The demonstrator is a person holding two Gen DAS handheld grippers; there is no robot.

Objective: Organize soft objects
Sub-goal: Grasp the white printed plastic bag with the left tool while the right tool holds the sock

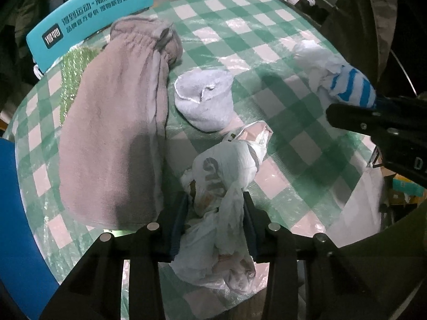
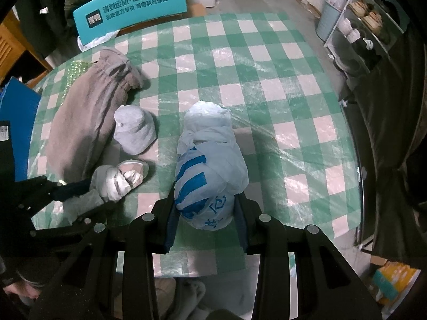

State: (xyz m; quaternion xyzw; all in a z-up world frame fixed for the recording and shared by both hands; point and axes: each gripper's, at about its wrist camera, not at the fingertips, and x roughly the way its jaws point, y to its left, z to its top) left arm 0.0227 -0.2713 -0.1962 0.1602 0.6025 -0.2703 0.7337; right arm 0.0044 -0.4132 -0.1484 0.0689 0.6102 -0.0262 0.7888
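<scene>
My left gripper (image 1: 213, 213) pinching white bag (image 1: 226, 176), right gripper (image 2: 205, 221) clamped on blue-printed bag (image 2: 210, 165). Grasp step done, I judge; next lift both beside grey towel (image 1: 112, 133).

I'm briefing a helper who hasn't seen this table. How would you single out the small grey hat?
Start at the green-and-white checked tablecloth. Along its left side lies a long brownish-grey fleece garment; the small grey knitted hat sits right beside it, towards the table's middle. Unlike the crumpled white plastic bags nearby, it is a soft, rounded dome with no print, and no gripper holds it.
</scene>
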